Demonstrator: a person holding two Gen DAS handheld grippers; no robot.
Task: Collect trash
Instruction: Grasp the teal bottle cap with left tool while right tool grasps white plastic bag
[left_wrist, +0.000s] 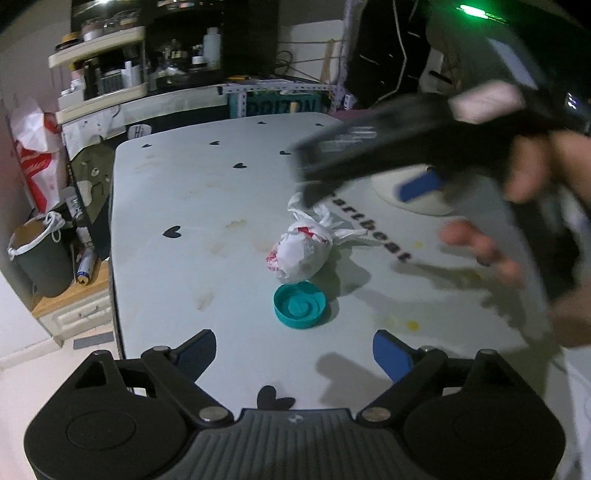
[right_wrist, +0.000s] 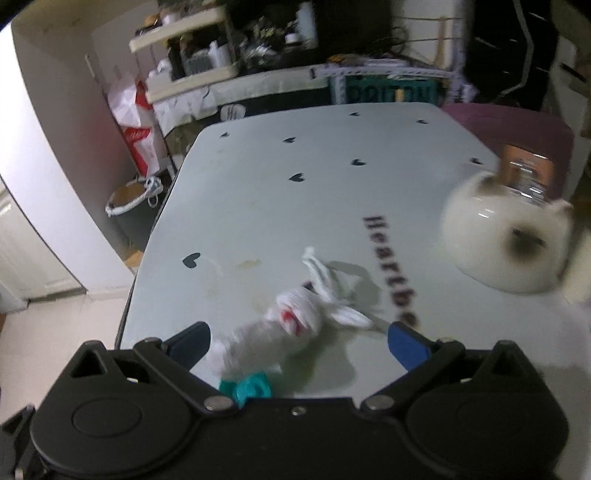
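A knotted white plastic bag of trash (left_wrist: 301, 249) lies mid-table, with a teal lid (left_wrist: 300, 304) just in front of it. My left gripper (left_wrist: 294, 352) is open and empty, hovering near the table's front edge, short of the lid. My right gripper (right_wrist: 299, 341) is open, low over the table, with the bag (right_wrist: 291, 321) lying between its fingers and the teal lid (right_wrist: 247, 389) partly hidden under its body. In the left wrist view the right gripper (left_wrist: 369, 162) shows blurred above the bag, held in a hand.
The table (left_wrist: 184, 192) is white with black hearts and stains. A white bowl (right_wrist: 506, 236) with a jar (right_wrist: 526, 175) in it stands at the right. A dark bin (left_wrist: 40, 254) with a white liner stands on the floor left of the table. Cluttered shelves (left_wrist: 103, 70) lie behind.
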